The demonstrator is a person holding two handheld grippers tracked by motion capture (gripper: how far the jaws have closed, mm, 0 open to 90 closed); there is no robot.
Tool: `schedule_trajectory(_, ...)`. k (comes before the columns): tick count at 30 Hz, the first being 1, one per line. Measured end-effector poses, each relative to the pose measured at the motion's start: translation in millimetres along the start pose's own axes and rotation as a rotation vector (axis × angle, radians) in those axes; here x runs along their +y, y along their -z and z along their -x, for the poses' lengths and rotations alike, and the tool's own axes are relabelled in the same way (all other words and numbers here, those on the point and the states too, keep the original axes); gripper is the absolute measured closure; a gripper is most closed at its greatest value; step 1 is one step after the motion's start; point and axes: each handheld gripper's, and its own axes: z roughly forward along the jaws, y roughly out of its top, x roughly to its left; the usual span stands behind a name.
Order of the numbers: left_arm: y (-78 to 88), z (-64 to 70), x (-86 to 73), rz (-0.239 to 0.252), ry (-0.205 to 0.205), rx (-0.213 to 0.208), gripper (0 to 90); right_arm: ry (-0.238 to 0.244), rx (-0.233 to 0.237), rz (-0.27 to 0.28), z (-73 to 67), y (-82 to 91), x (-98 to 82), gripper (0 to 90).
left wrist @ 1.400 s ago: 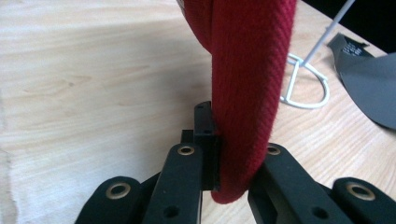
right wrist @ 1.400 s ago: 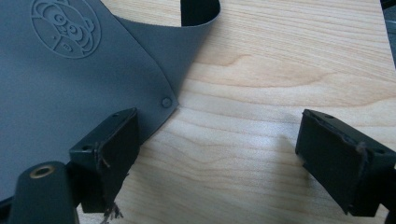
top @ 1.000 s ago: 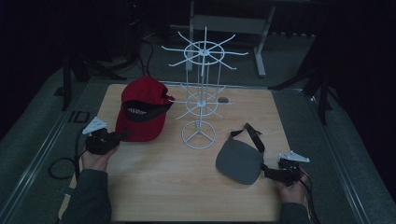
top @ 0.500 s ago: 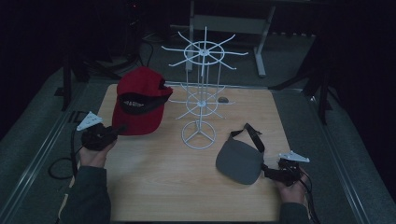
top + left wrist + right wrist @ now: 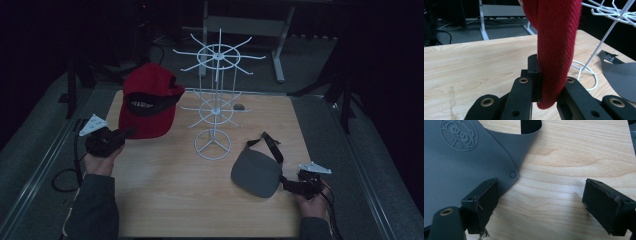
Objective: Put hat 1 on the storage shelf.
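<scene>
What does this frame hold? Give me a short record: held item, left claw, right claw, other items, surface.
held item: red cap, gripped by its brim
left claw: shut on the cap, cap lifted and tilted beside the rack
right claw: open, jaws wide over bare wood, at the edge of the grey visor
other items: white wire rack standing mid-table
surface: wooden table
</scene>
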Motion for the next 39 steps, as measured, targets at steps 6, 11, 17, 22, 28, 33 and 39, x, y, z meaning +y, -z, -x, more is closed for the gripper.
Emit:
schedule_trajectory(6, 1.5, 1.4, 4.6, 0.012, -0.006, 0.005, 86.0, 0.0, 0.0, 0.0, 0.0, 0.0, 0.0, 13.4)
schedule_trajectory(11, 2.9, 2.6, 8.1, 0.025, -0.01, 0.007, 86.0, 0.0, 0.0, 0.0, 0.0, 0.0, 0.0, 13.4)
schedule_trajectory(17, 4.0, 2.8, 10.2, 0.034, -0.01, 0.01, 86.0, 0.0, 0.0, 0.0, 0.0, 0.0, 0.0, 13.4)
schedule_trajectory(22, 4.6, 2.4, 12.0, 0.042, -0.009, 0.014, 86.0, 0.0, 0.0, 0.0, 0.0, 0.0, 0.0, 13.4)
schedule_trajectory(28, 5.9, 3.0, 15.4, 0.05, -0.014, 0.019, 86.0, 0.0, 0.0, 0.0, 0.0, 0.0, 0.0, 13.4)
schedule_trajectory(33, 7.0, 4.0, 17.6, 0.062, -0.011, 0.021, 85.9, -0.001, 0.0, 0.0, -0.1, 0.0, 0.0, 13.4)
schedule_trajectory(39, 8.4, 4.4, 20.6, 0.072, -0.012, 0.02, 85.9, -0.002, 0.0, 0.0, -0.1, 0.0, 0.0, 13.4)
